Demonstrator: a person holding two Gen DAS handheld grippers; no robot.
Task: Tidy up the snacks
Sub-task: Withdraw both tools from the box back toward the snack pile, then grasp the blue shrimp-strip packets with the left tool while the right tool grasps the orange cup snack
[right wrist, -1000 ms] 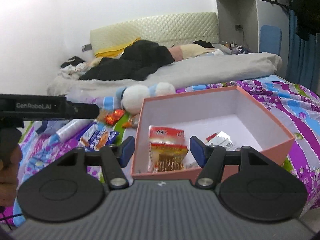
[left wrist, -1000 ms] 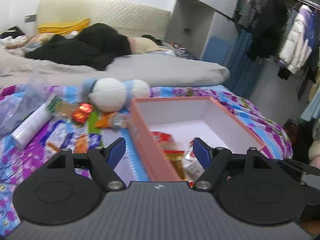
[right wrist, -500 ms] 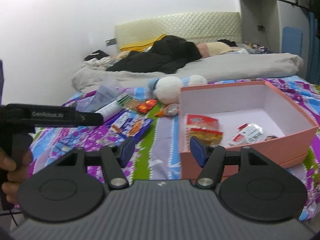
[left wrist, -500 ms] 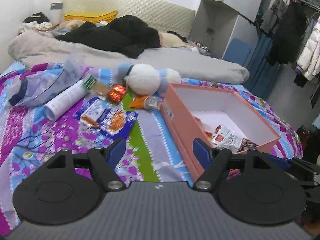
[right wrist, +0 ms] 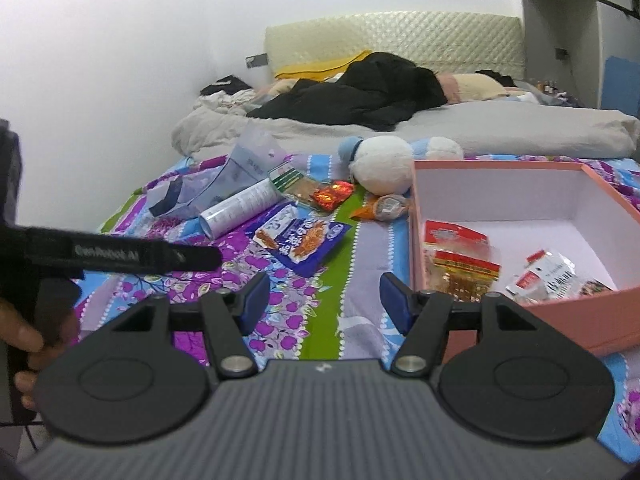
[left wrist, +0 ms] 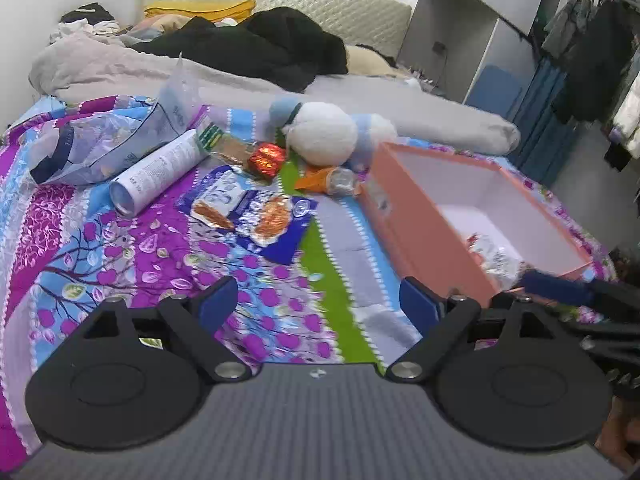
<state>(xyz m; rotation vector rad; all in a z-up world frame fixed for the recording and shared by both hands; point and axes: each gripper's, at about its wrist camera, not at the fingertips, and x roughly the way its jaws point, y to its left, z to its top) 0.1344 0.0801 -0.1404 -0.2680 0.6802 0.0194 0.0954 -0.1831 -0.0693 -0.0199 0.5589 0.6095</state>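
Hovering over the bedspread [left wrist: 120,248], left gripper [left wrist: 318,304] opening (empty), right gripper [right wrist: 320,300] spread.

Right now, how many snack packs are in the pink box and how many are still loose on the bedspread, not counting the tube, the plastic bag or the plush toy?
In the pink box: 2, the red-topped pack and the white pack
Loose on the bedspread: 4, the blue pack, the red foil pack, the orange pack, the green-striped pack
Total: 6
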